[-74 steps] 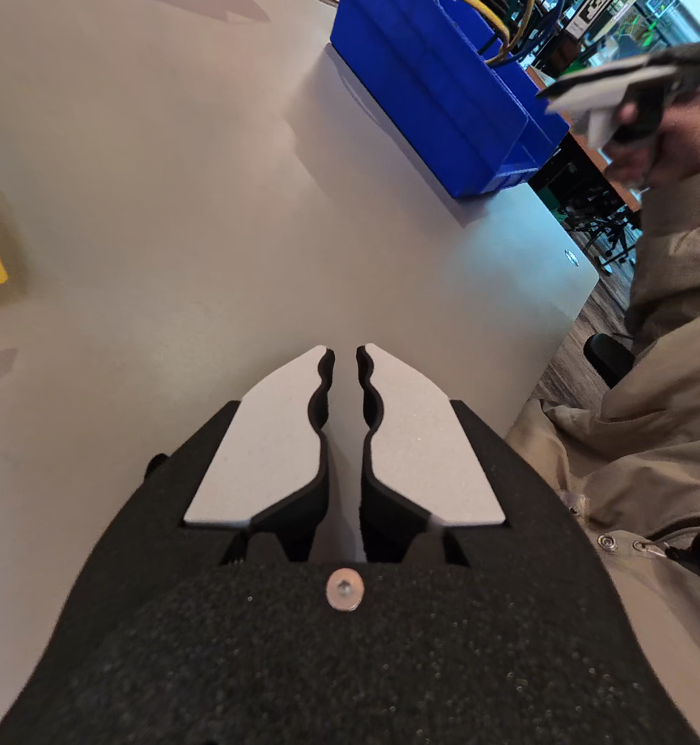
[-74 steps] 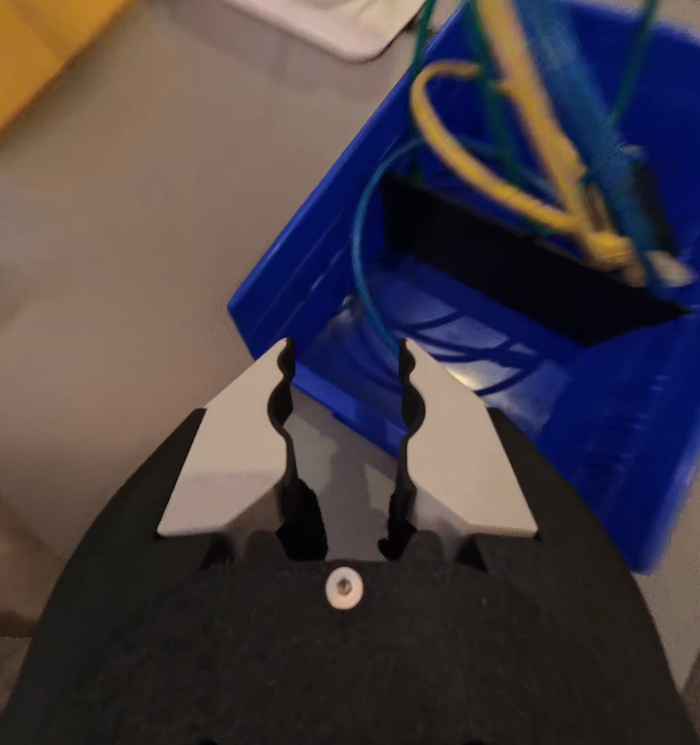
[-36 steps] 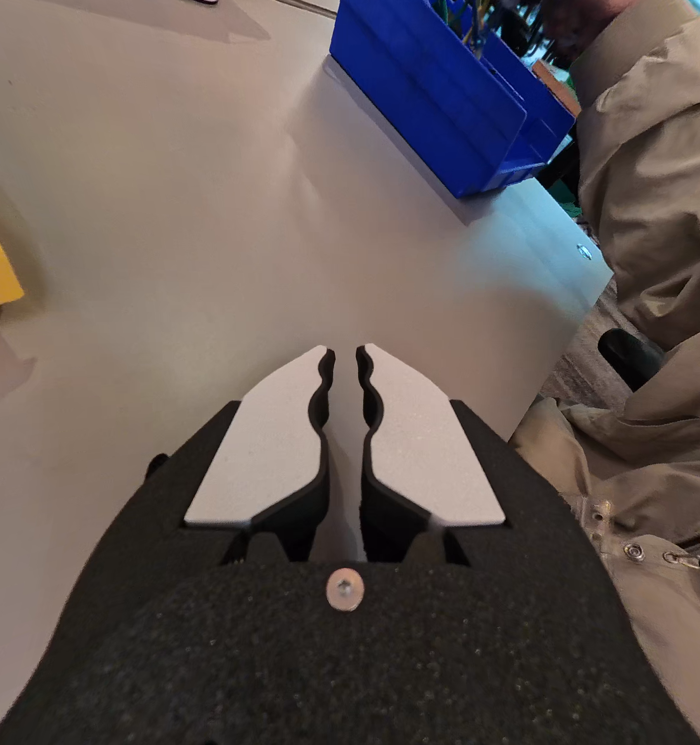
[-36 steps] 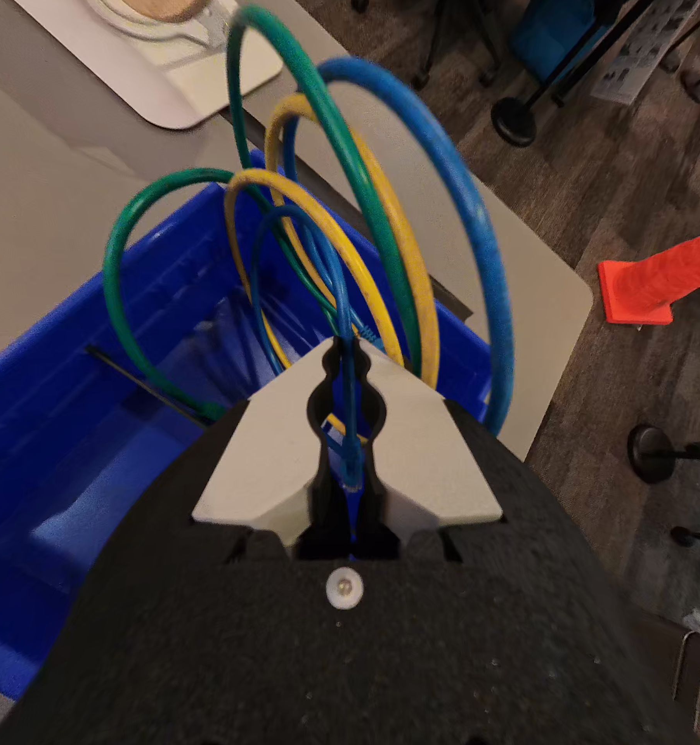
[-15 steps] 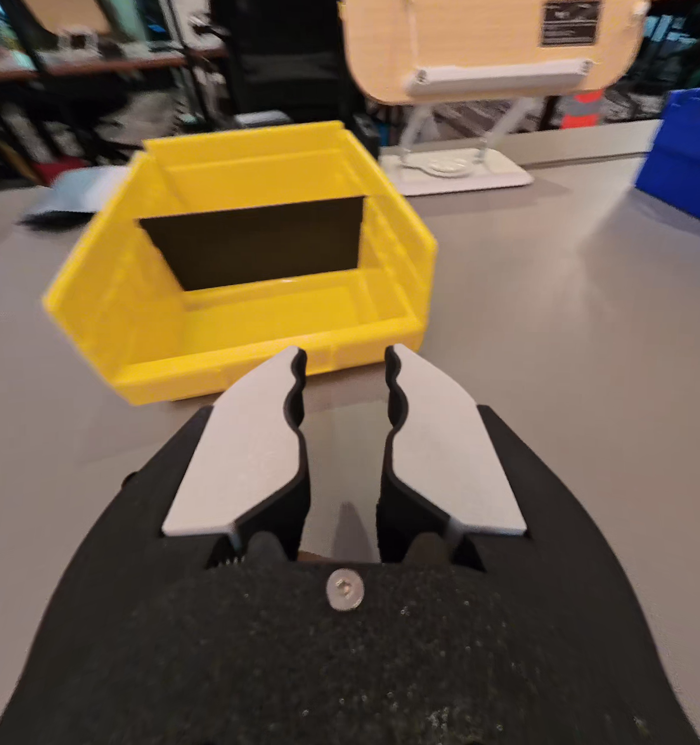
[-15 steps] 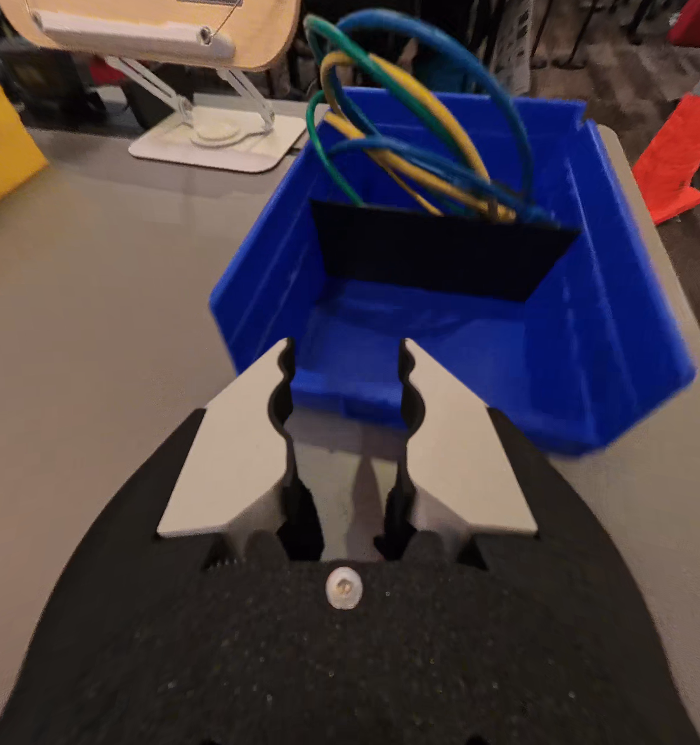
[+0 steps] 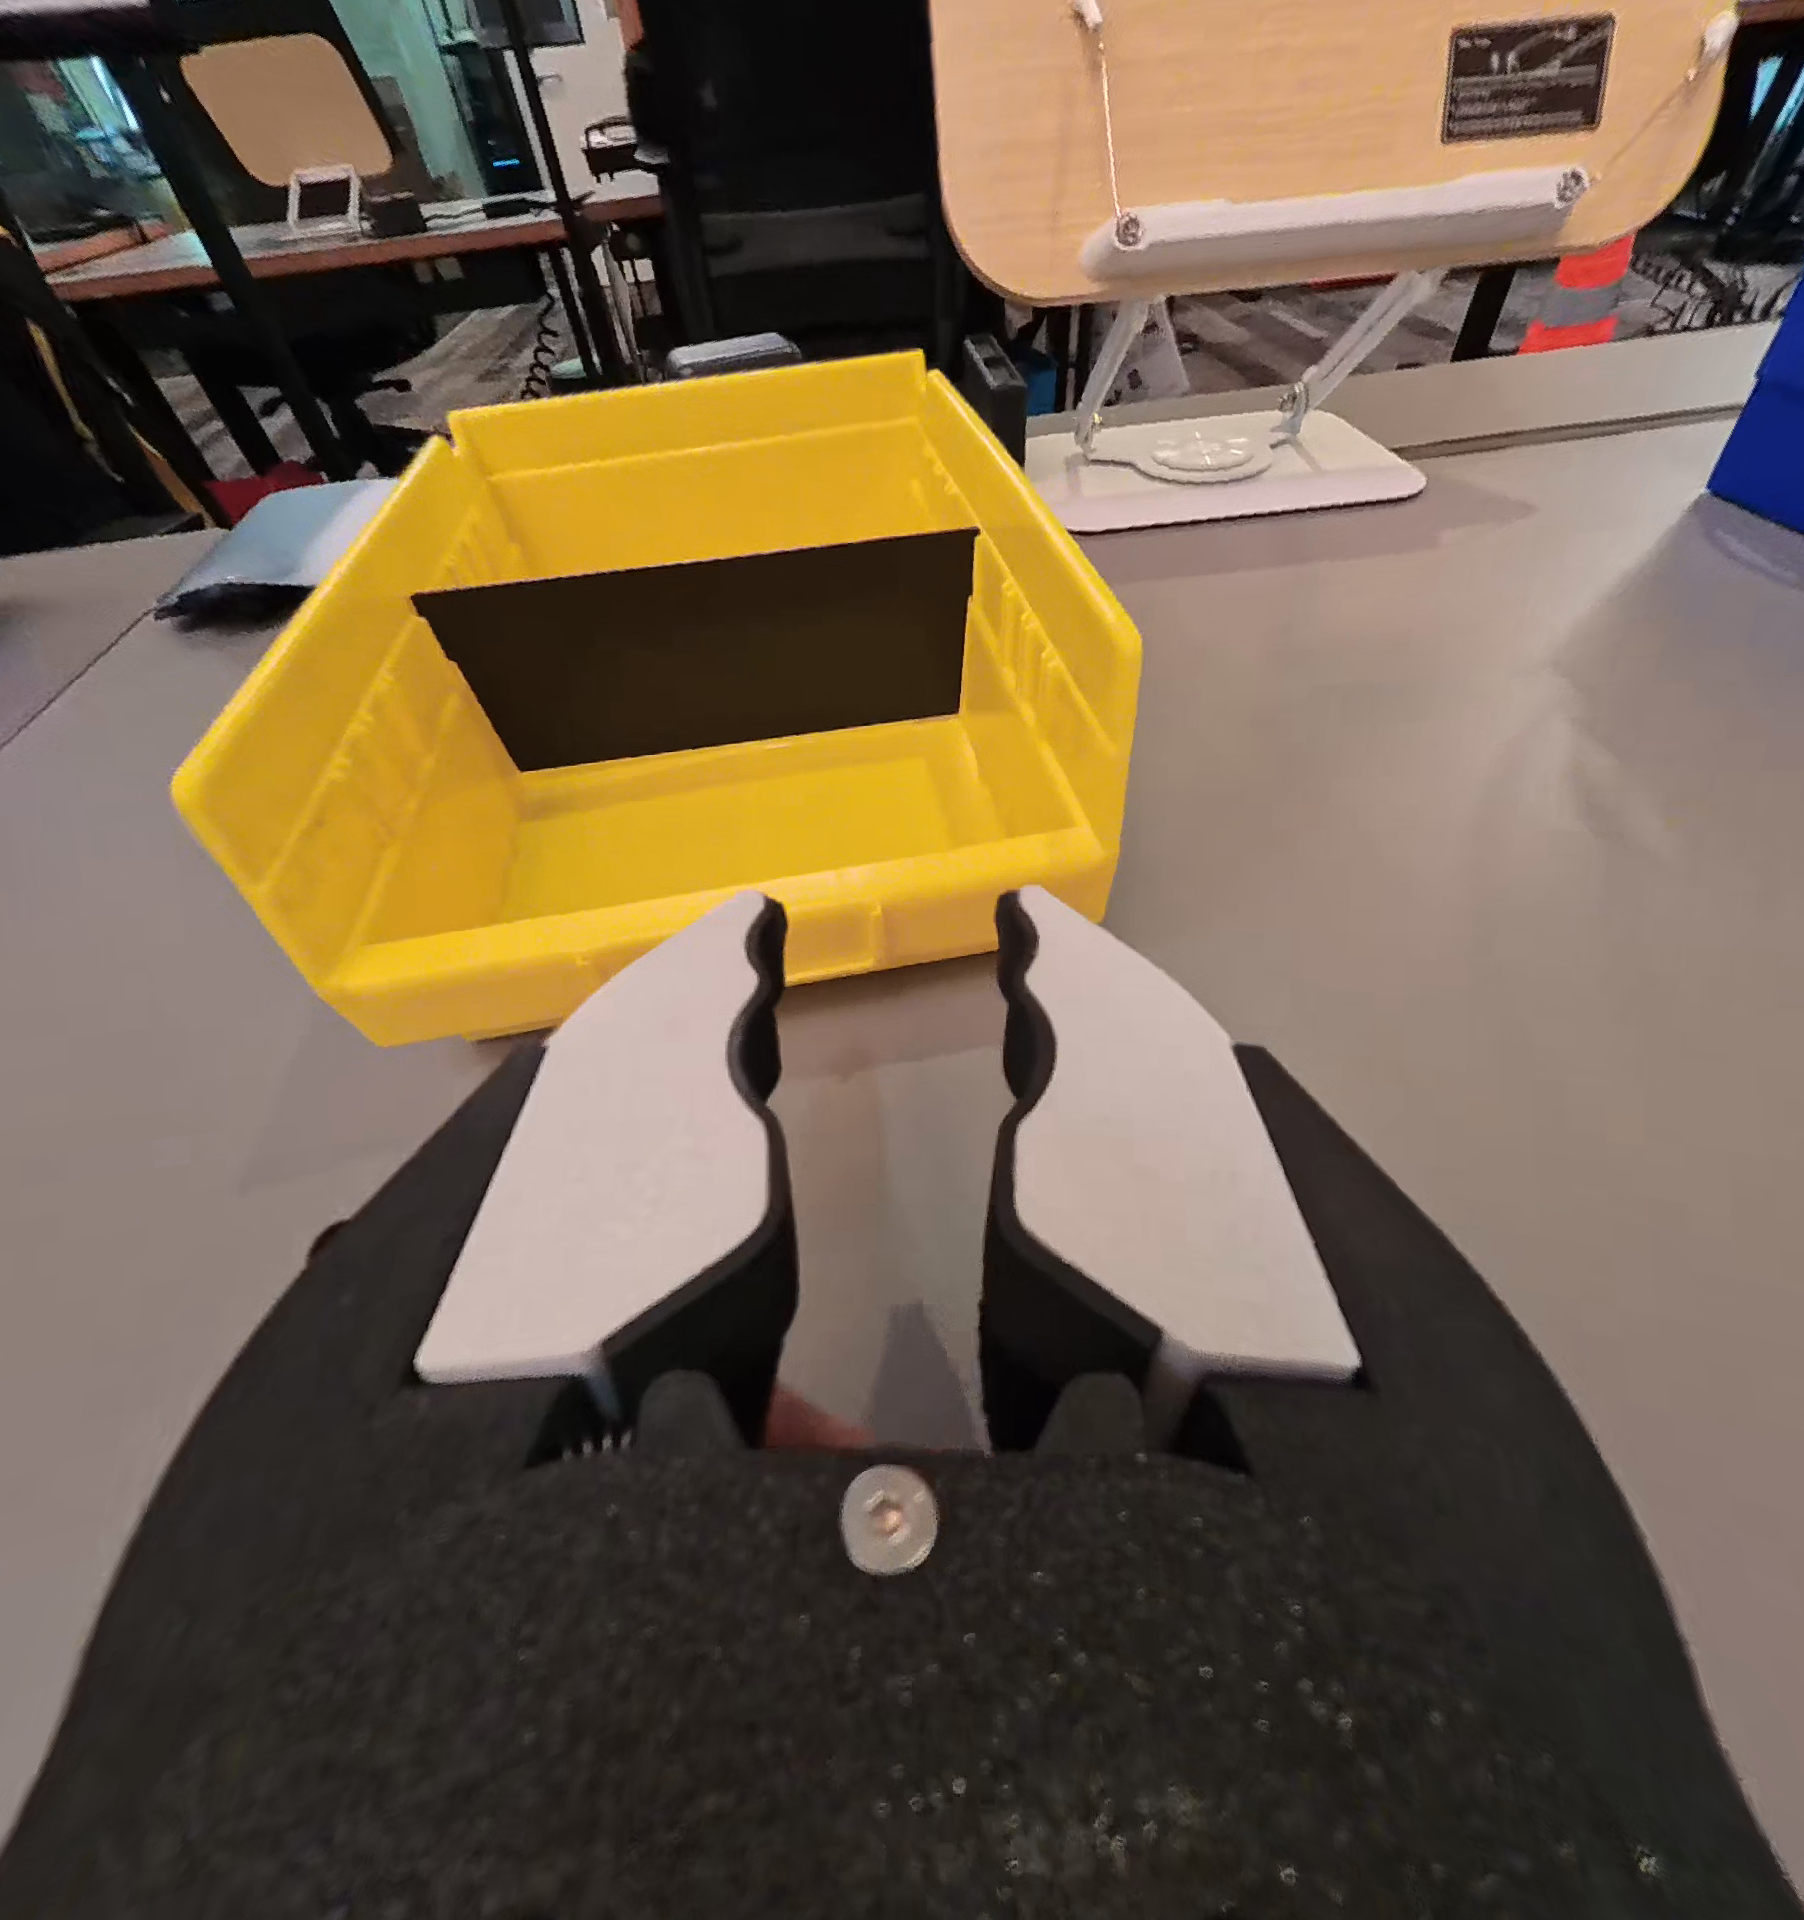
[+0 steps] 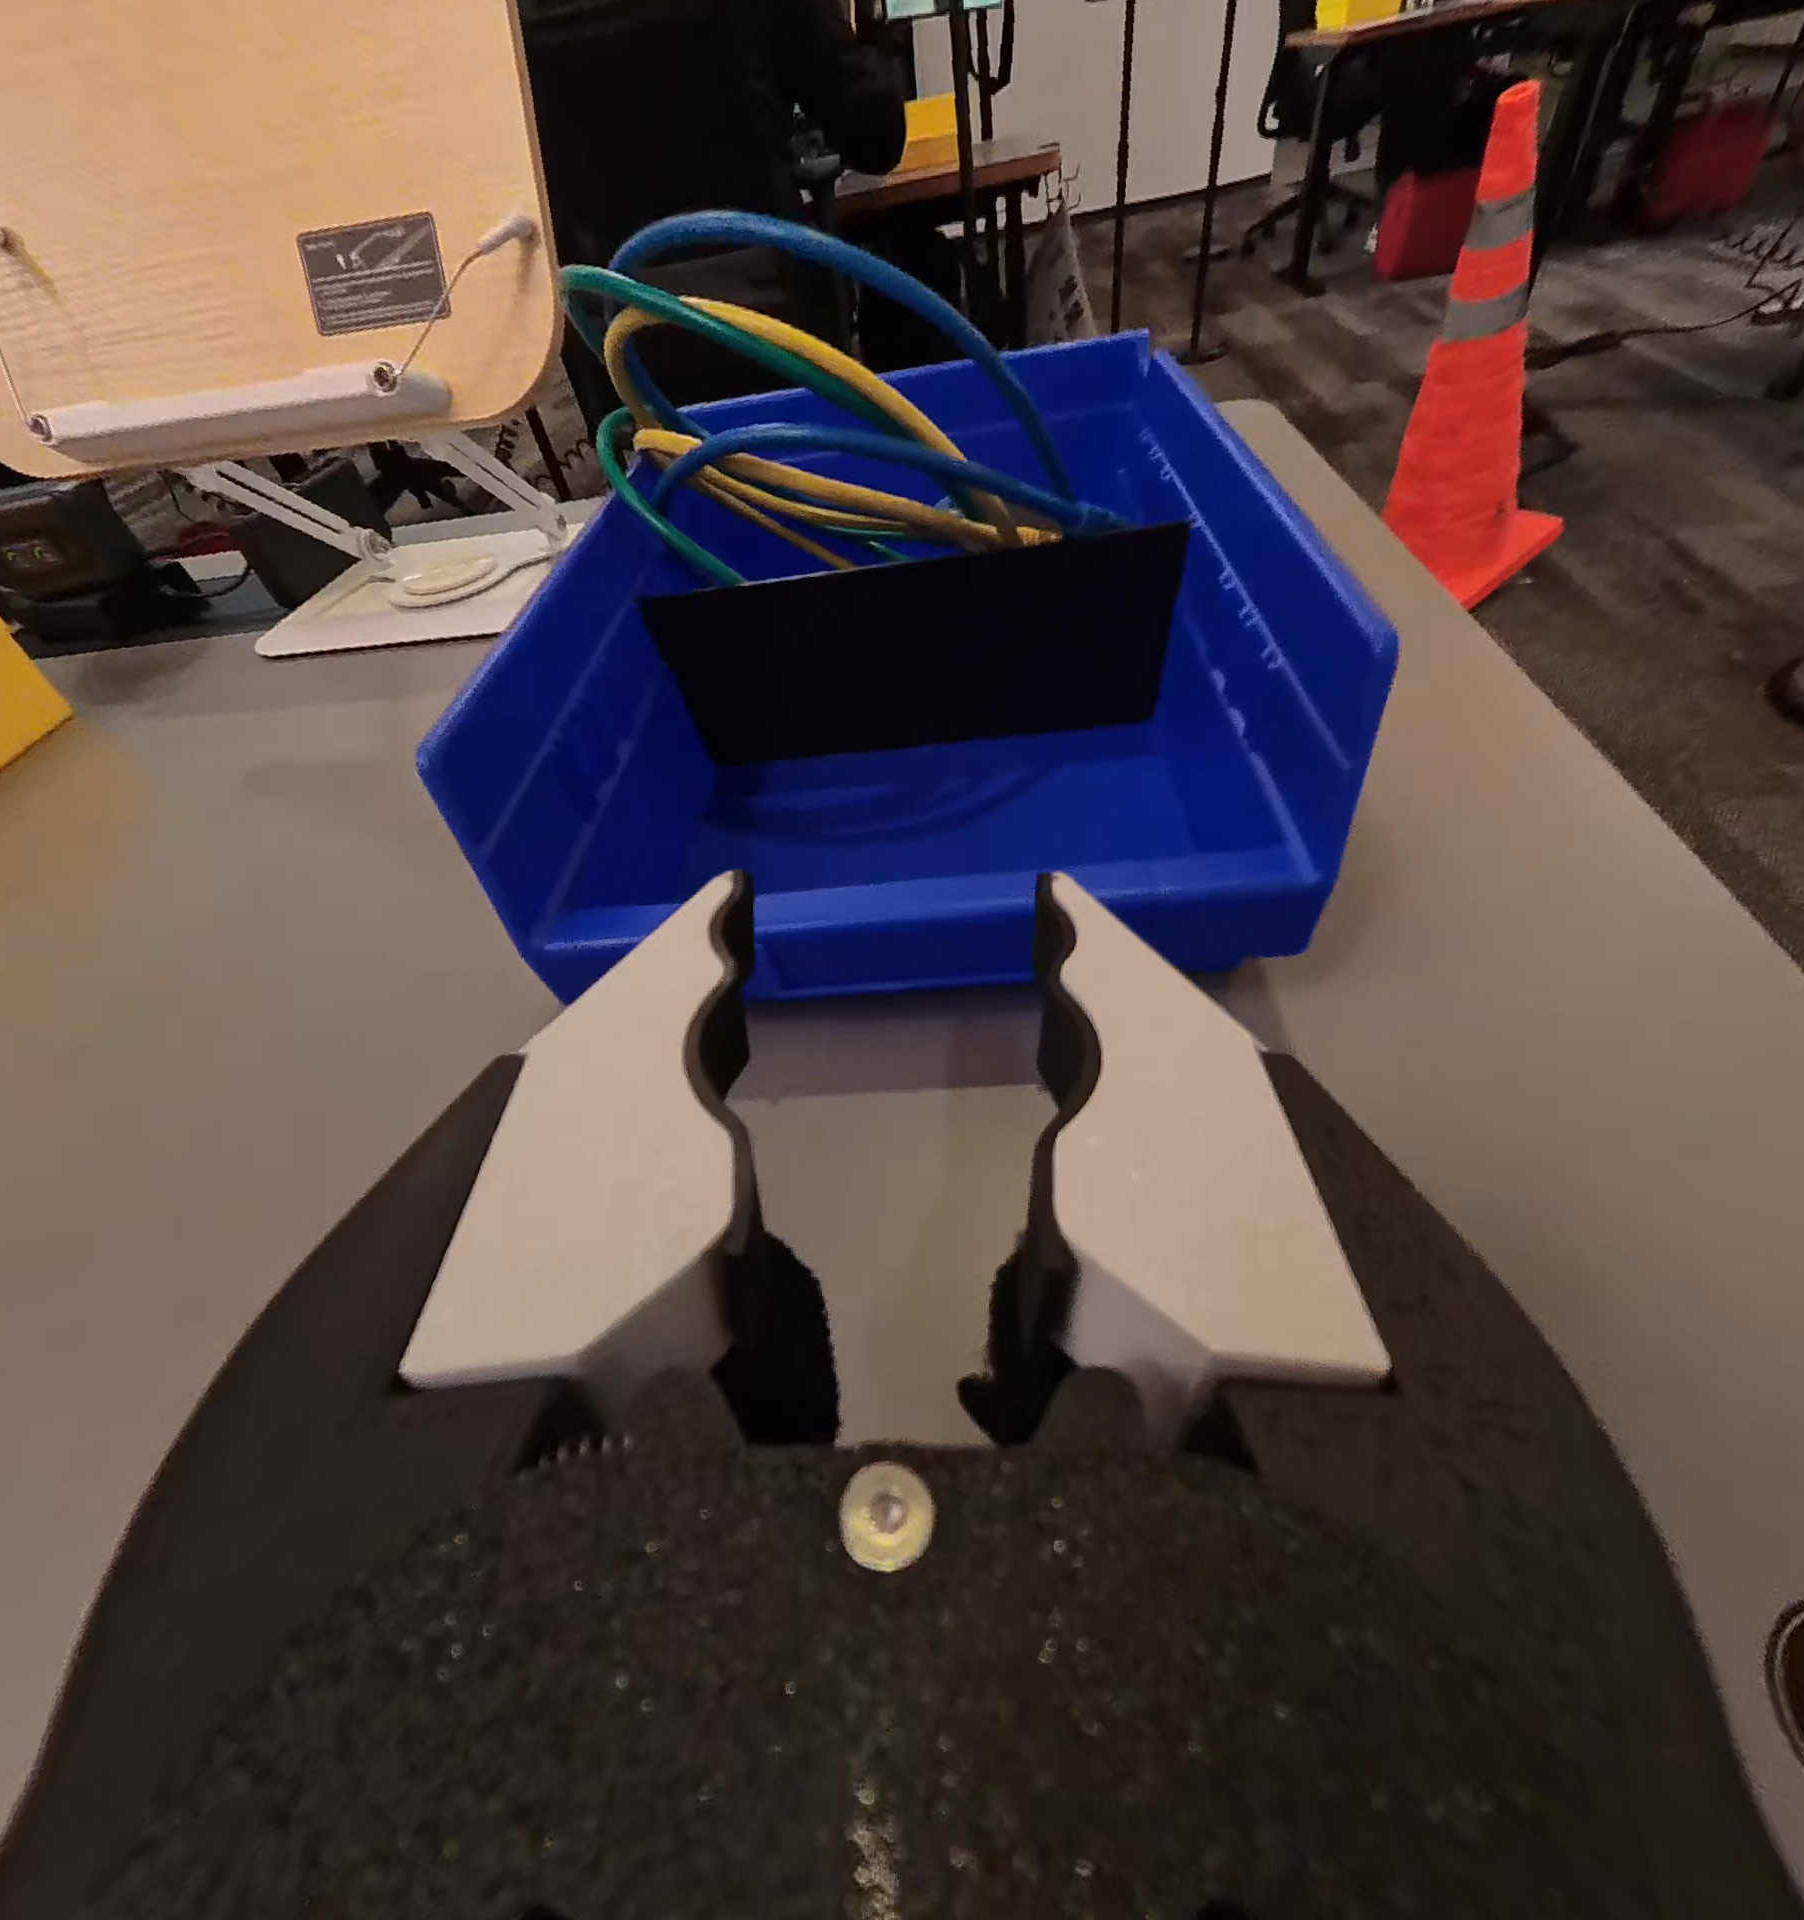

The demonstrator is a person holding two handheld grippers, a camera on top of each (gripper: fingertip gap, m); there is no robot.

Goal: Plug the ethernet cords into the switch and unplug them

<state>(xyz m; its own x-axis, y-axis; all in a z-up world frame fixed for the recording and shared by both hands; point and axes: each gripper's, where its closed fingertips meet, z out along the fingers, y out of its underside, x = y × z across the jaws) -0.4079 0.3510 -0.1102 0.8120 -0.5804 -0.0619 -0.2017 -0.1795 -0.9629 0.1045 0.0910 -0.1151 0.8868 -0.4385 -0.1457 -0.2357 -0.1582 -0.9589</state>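
We see the left hand-held gripper (image 7: 885,925) low over the grey desk (image 7: 1449,883), its fingers apart with nothing between them. Just beyond its tips sits a yellow bin (image 7: 669,727), open front toward us, with a black divider (image 7: 711,649) standing crosswise inside; the compartment in front of it holds nothing we can see.

The right hand-held gripper (image 8: 890,899) is likewise spread apart and holds nothing, over the same desk (image 8: 202,935). Just ahead of it stands a blue bin (image 8: 1282,665), open front toward us, with a black divider (image 8: 929,649) across it. The ethernet cords (image 8: 804,416), blue, green and yellow, lie in the compartment behind that divider. They arch upward in loops above the bin rim, and their ends run down to the right behind the divider's top edge. We cannot make out a switch in either view.

Farther back, a wooden board on a white stand (image 8: 254,260) carries a small dark label; the writing on it is not recorded. An orange traffic cone (image 8: 1480,343) stands on the floor to the right, off the desk.
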